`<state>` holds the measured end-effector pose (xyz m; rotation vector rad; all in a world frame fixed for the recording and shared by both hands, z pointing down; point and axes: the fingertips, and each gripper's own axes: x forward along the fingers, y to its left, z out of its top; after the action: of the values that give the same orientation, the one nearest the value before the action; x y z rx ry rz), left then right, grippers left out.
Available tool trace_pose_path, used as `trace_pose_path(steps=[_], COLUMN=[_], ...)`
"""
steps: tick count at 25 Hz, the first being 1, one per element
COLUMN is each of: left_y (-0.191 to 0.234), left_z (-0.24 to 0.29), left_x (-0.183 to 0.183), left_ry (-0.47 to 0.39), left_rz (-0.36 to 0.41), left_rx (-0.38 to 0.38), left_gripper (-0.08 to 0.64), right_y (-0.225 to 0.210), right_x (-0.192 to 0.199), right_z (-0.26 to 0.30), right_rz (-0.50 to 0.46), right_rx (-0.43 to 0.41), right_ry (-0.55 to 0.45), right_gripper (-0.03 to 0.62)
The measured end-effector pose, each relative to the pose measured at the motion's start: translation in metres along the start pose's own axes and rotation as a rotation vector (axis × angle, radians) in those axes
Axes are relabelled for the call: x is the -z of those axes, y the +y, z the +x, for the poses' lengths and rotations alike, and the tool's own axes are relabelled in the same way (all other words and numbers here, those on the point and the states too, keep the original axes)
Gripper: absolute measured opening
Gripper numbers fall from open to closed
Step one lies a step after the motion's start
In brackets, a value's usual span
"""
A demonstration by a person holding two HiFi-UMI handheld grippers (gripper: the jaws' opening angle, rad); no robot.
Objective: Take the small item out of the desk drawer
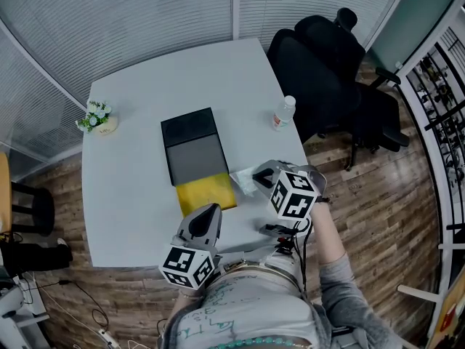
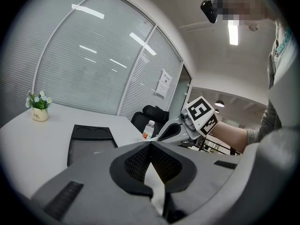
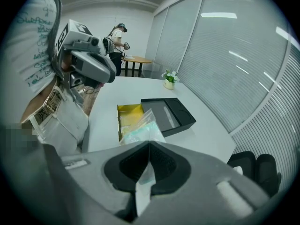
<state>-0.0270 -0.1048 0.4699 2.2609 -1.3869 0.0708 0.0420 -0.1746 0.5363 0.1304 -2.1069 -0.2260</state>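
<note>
A black desk organiser (image 1: 192, 147) lies mid-table with its yellow drawer (image 1: 207, 193) pulled out toward me. The small item is a clear plastic bag (image 1: 243, 183) with something pale green inside. My right gripper (image 1: 256, 174) is shut on it, just right of the drawer and a little above the table. In the right gripper view the bag (image 3: 140, 128) sticks out past the shut jaws (image 3: 149, 144), with the drawer (image 3: 127, 118) beyond. My left gripper (image 1: 213, 209) hovers at the table's front edge below the drawer. It is shut (image 2: 150, 144) with nothing in it.
A water bottle (image 1: 285, 113) stands near the table's right edge and a small potted plant (image 1: 97, 118) at the left edge. A black office chair (image 1: 330, 64) sits behind the right corner. A person (image 3: 117, 37) stands far off by a round table.
</note>
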Motion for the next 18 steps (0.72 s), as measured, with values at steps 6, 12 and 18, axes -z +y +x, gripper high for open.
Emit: trace_pose_path(steps=[6,12,18], left_y=[0.003,0.007,0.009], left_z=[0.0,-0.001,0.002], left_x=[0.002,0.003,0.002], left_ry=[0.008,0.01,0.012], left_rz=[-0.005,-0.01,-0.021], left_rx=[-0.006,-0.014,-0.009], left_gripper=[-0.003,-0.003,-0.003], right_y=[0.0,0.009,0.02], right_x=[0.014,0.043,0.072], right_z=[0.015,0.045,0.084], right_rz=[0.019,0.05,0.095], right_rx=[-0.001,-0.028,-0.06], right_ry=[0.024,0.072,0.112], right_gripper=[0.003,0.003,0.003])
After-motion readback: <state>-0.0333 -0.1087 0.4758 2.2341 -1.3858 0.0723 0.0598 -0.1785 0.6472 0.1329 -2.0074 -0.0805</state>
